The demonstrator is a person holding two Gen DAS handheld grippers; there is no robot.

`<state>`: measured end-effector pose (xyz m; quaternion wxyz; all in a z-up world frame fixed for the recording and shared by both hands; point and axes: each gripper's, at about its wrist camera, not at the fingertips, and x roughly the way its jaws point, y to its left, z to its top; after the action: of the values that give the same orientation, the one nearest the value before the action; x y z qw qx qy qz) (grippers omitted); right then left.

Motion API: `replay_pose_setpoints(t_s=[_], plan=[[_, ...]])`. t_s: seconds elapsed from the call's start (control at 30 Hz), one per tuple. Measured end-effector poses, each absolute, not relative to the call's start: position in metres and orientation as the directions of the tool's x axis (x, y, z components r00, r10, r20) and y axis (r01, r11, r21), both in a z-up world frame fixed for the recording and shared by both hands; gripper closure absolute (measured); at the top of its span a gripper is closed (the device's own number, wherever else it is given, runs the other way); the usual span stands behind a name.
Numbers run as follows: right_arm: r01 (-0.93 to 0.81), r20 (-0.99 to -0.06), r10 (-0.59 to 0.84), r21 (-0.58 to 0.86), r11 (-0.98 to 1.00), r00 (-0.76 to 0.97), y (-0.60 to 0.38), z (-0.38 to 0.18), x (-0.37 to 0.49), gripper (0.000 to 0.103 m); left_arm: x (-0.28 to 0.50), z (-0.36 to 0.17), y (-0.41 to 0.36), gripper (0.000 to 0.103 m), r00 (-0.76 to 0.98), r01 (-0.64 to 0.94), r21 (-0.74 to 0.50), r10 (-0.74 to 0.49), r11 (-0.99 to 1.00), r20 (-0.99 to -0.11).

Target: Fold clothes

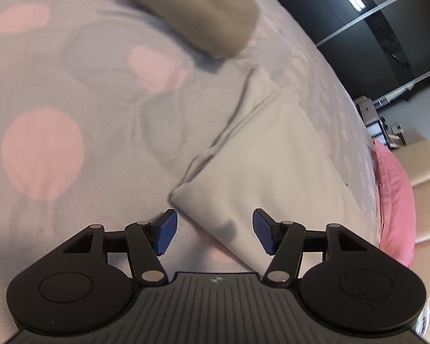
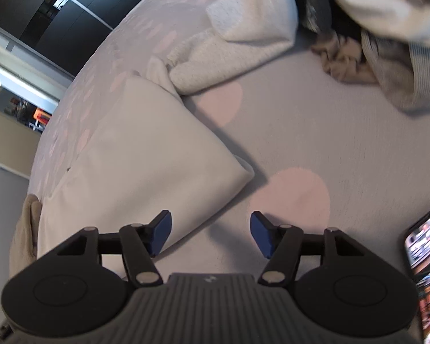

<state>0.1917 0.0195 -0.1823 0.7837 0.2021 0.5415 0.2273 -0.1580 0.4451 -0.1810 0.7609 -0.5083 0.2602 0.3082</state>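
A folded cream-white garment (image 1: 275, 157) lies on a grey bedspread with pink dots (image 1: 71, 100). My left gripper (image 1: 215, 233) is open just above the garment's near corner, holding nothing. In the right wrist view the same folded white garment (image 2: 140, 154) lies left of centre. My right gripper (image 2: 210, 235) hangs open over the bedspread (image 2: 315, 132) beside its near edge, its left fingertip over the cloth. A folded khaki garment (image 1: 203, 8) rests at the top of the left wrist view.
A white knitted garment (image 2: 243, 28) and a heap of unfolded grey, striped and tan clothes (image 2: 372, 51) lie at the far side. A phone with a lit screen (image 2: 427, 258) lies at the right. A pink pillow (image 1: 395, 200) sits at the bed's edge. Dark wardrobe doors (image 1: 372, 28) stand behind.
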Motion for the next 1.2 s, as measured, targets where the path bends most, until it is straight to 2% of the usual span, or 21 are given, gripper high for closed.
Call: replay_pose_setpoints(t_s=[0.2,0.33,0.4,0.43,0.47,0.5,0.57,0.6,0.63,0.77,0.83,0.97,1.2], plan=[[-0.119,-0.730,0.595,0.594,0.795,0.337,0.024,-0.195,0.196,0.040,-0.151,-0.203,0.450,0.047,0.681,-0.731,-0.636,0.215,0.248,-0.700],[-0.116,-0.704,0.612,0.617,0.778,0.360,0.030,-0.202,0.200,0.042,-0.151,-0.216,0.450,0.056,0.696,-0.718,-0.653,0.246,0.240,-0.675],[-0.107,-0.691,0.621,0.632,0.767,0.370,0.032,-0.205,0.203,0.052,-0.151,-0.217,0.452,0.063,0.699,-0.715,-0.657,0.254,0.237,-0.669],[-0.102,-0.684,0.625,0.640,0.762,0.375,0.033,-0.207,0.204,0.059,-0.151,-0.217,0.453,0.071,0.700,-0.714,-0.659,0.256,0.234,-0.667],[-0.094,-0.680,0.627,0.646,0.757,0.380,0.034,-0.206,0.204,0.077,-0.151,-0.217,0.454,0.081,0.701,-0.713,-0.661,0.258,0.232,-0.665],[-0.085,-0.675,0.629,0.653,0.753,0.385,0.034,-0.205,0.204,0.088,-0.151,-0.214,0.454,0.086,0.704,-0.710,-0.659,0.259,0.246,-0.661],[-0.069,-0.666,0.633,0.666,0.743,0.394,0.034,-0.203,0.204,0.093,-0.149,-0.206,0.451,0.095,0.701,-0.713,-0.639,0.273,0.289,-0.659],[-0.061,-0.661,0.635,0.672,0.738,0.399,0.034,-0.202,0.204,0.094,-0.147,-0.200,0.449,0.096,0.695,-0.718,-0.619,0.285,0.317,-0.660],[-0.065,-0.660,0.632,0.669,0.740,0.406,0.036,-0.199,0.203,0.095,-0.145,-0.192,0.447,0.097,0.692,-0.720,-0.602,0.297,0.345,-0.658],[-0.259,-0.679,0.557,0.497,0.828,0.478,0.062,-0.146,0.184,0.097,-0.136,-0.153,0.429,0.100,0.648,-0.743,-0.471,0.335,0.475,-0.684],[-0.304,-0.671,0.557,0.468,0.830,0.489,0.066,-0.123,0.174,0.097,-0.137,-0.134,0.420,0.100,0.644,-0.736,-0.433,0.340,0.521,-0.685],[-0.337,-0.673,0.565,0.453,0.825,0.477,0.056,-0.096,0.150,0.097,-0.152,-0.101,0.404,0.100,0.645,-0.724,-0.404,0.340,0.560,-0.684],[-0.328,-0.745,0.548,0.445,0.833,0.380,0.007,-0.092,0.084,0.097,-0.215,-0.064,0.382,0.100,0.616,-0.727,-0.380,0.299,0.572,-0.729]])
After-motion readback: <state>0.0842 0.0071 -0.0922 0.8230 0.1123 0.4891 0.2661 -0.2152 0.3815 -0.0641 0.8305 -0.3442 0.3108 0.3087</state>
